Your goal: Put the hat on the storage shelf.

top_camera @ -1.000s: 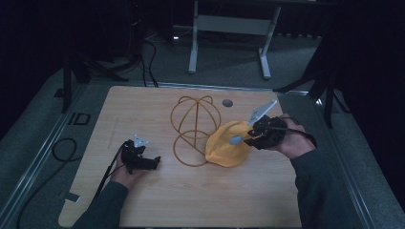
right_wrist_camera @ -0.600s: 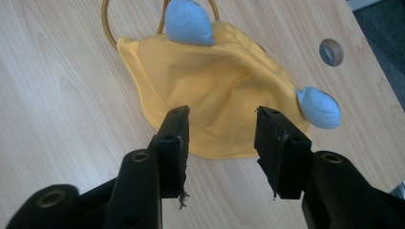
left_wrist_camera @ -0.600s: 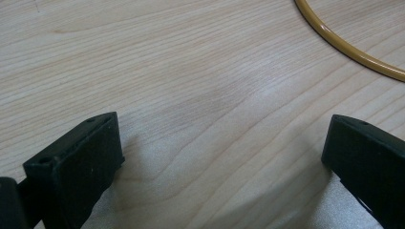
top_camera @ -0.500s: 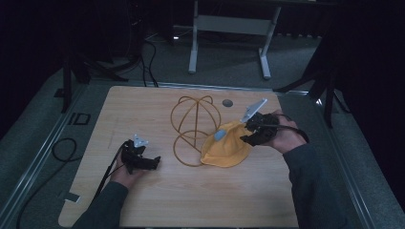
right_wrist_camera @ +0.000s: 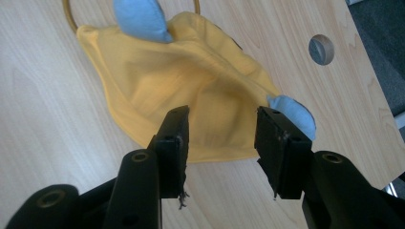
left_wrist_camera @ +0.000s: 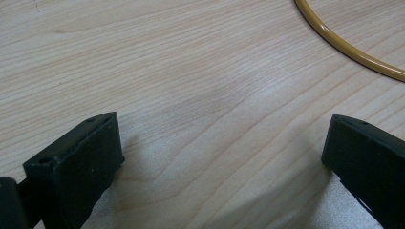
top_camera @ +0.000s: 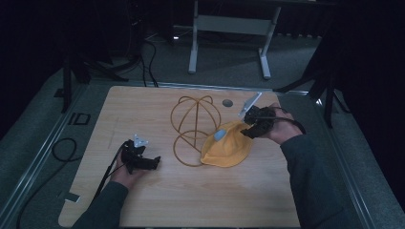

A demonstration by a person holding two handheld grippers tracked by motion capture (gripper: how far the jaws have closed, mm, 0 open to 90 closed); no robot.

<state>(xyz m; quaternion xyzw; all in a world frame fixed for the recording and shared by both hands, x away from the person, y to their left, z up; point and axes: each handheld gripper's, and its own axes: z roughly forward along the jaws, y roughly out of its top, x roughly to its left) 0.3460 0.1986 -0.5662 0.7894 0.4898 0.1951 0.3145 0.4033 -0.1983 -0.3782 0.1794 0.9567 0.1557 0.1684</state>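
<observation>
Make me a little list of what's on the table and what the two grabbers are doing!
table: light wood
yellow hat: lies flat, has blue ears
wire stand: upright beside the hat
left gripper: open, holding nothing, rests on the table
right gripper: open over the hat's edge, jaws have just been opening

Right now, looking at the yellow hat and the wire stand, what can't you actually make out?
- Underside of the yellow hat, high view: its own cloth covers it.
- Wire stand, left gripper view: cut off by the top edge, one curved piece shows.
- Right gripper, high view: too small and dark to read its jaws.
- Round fitting in the table: too small to identify.
</observation>
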